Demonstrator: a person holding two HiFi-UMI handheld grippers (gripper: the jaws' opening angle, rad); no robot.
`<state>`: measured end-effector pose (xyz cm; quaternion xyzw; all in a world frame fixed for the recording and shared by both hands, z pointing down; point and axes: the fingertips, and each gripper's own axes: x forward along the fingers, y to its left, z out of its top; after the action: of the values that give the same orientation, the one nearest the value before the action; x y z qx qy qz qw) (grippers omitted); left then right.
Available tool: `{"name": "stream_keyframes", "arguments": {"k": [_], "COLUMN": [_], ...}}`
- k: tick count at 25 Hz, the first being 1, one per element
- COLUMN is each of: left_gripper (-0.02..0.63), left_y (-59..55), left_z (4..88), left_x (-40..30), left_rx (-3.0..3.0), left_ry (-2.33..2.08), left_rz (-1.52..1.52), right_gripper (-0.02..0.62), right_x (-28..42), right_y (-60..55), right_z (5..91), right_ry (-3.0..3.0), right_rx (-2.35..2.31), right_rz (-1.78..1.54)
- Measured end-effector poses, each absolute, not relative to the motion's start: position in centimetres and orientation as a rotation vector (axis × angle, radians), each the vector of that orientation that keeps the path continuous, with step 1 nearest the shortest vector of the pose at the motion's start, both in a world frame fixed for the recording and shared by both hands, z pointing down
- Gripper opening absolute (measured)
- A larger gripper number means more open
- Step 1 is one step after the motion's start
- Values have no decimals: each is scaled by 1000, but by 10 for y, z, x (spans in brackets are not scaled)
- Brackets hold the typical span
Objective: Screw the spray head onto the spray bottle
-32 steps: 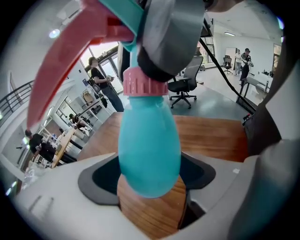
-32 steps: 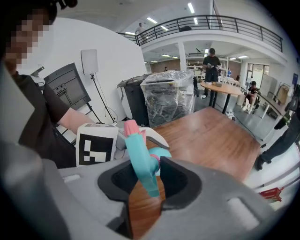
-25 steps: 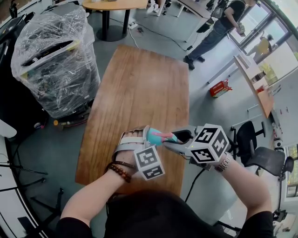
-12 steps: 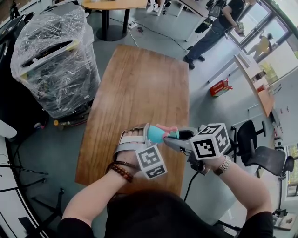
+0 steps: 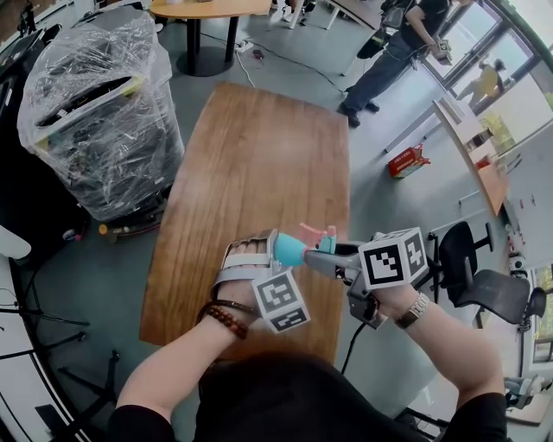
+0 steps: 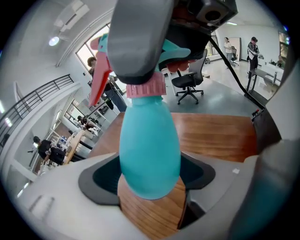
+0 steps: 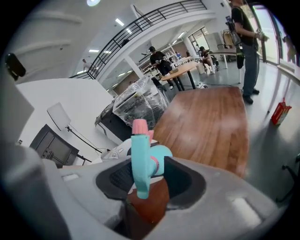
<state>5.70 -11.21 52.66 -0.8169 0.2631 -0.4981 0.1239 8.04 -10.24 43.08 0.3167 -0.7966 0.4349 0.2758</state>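
Observation:
I hold a teal spray bottle (image 5: 289, 252) on its side over the near end of the wooden table (image 5: 259, 155). My left gripper (image 5: 273, 252) is shut on its rounded body (image 6: 150, 150). The teal spray head (image 7: 139, 159), with its pink nozzle (image 7: 139, 126) and pink collar (image 6: 146, 88), sits on the bottle's neck. My right gripper (image 5: 325, 256) reaches in from the right with the spray head between its jaws. Those jaws are opening, and a gap shows beside the head. In the left gripper view the right gripper's grey jaw covers most of the head.
A plastic-wrapped stack (image 5: 99, 112) stands left of the table. Behind it is a round table (image 5: 212, 9). An office chair (image 5: 484, 289) is at the right, a red box (image 5: 406, 162) lies on the floor, and a person (image 5: 402, 43) stands at the far right.
My right gripper has rolled about the bottle's axis and its marker cube has turned. The spray head's pink trigger has swung upward. The left gripper and bottle have stayed put.

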Motion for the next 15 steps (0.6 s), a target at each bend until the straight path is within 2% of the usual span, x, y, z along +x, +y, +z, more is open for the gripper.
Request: {"name": "stream_keyframes", "arguments": {"k": [9, 15], "left_gripper": [400, 400], "left_y": [-112, -112], "left_z": [530, 526], "left_x": [58, 58], "left_rx": [-2403, -2401], "left_ry": [762, 767], "left_rz": [-1444, -1431], "right_gripper": [166, 122], "right_x": [76, 74], "right_y": [-100, -92], "right_z": [423, 422], "right_ry": [-2171, -2150], "right_rx": [835, 757], "right_rz": [1035, 739]}}
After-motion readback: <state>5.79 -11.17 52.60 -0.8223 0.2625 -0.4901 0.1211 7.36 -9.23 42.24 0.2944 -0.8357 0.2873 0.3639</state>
